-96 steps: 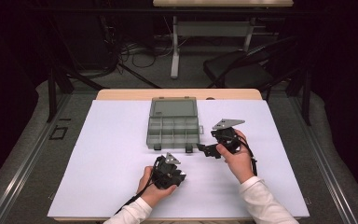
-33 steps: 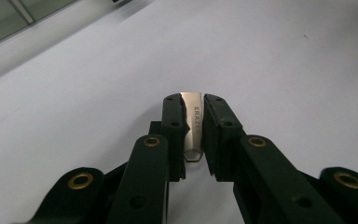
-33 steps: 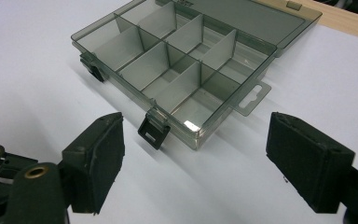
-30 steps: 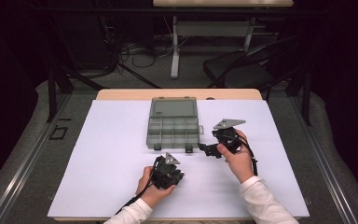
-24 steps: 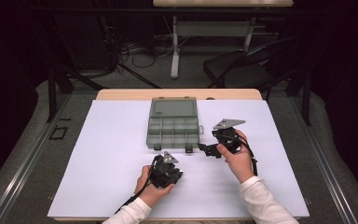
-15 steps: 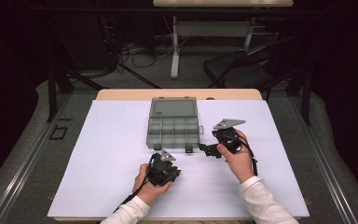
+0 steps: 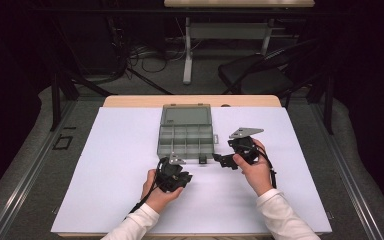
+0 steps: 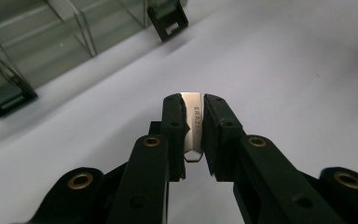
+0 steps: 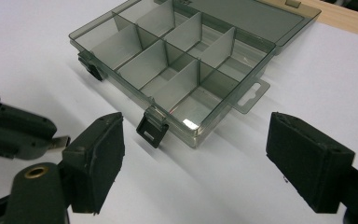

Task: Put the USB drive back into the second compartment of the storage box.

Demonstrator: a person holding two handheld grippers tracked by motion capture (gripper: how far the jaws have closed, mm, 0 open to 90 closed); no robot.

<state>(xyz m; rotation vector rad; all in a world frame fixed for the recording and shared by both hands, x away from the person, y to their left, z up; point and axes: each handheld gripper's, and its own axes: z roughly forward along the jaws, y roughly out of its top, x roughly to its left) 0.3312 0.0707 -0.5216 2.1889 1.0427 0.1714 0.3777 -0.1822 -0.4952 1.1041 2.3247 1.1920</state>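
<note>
A smoky transparent organizer box lies open on the white sheet, its lid folded back and its compartments bare. Just in front of its near-left corner, my left gripper is shut on a thin silver metal piece with engraved letters, pinched upright between the pads. My right gripper sits to the right of the box front, open, with wide-apart pads framing the box's near corner. The left gripper with the metal tip appears at the left there.
The box has two black latches hanging off its front wall and a hang tab at one side. The white sheet covers a wooden table; a chair and cables stand beyond the far edge.
My left gripper has shifted a little toward the box's front, still gripping the metal piece. The right gripper has stayed put.
</note>
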